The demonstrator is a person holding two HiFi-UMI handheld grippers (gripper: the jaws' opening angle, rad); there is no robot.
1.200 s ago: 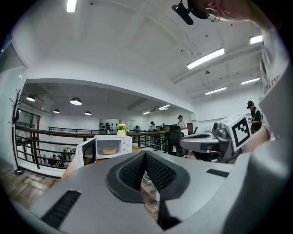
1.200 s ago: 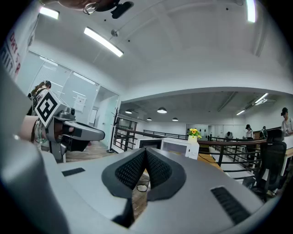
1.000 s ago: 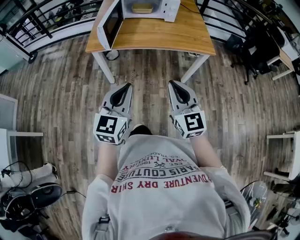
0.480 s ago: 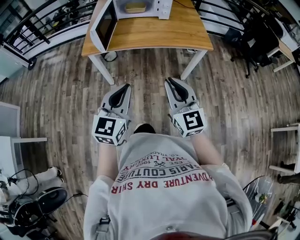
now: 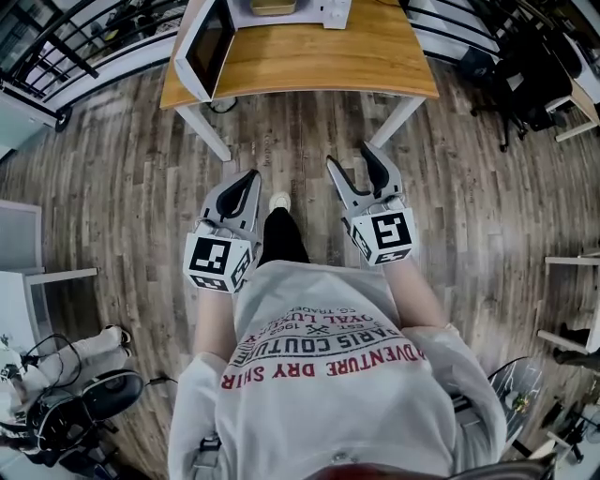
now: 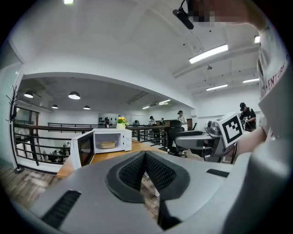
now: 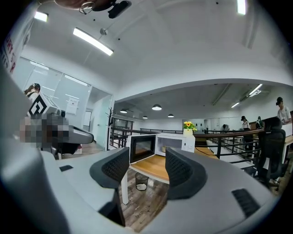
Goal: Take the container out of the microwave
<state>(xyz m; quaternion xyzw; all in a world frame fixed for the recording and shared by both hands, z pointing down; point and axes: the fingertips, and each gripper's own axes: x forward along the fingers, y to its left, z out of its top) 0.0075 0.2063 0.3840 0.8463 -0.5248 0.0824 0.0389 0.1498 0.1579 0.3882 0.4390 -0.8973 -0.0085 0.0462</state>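
Observation:
A white microwave stands with its door swung open at the far end of a wooden table. Inside it lies a shallow yellowish container, also showing at the head view's top edge. Both grippers hang over the floor, well short of the table. My left gripper is shut with nothing in it, its pads meeting. My right gripper has its jaws opening wide and nothing between them. Between its fingers the microwave shows far off.
A small waste bin sits under the table. A flower pot stands on the microwave. Black railings run behind the table, black office chairs stand at the right, and white tables flank the wooden floor.
The right gripper's jaws have gone from shut to wide open. Both grippers have moved forward towards the table, and the person's leg now shows stepping between them.

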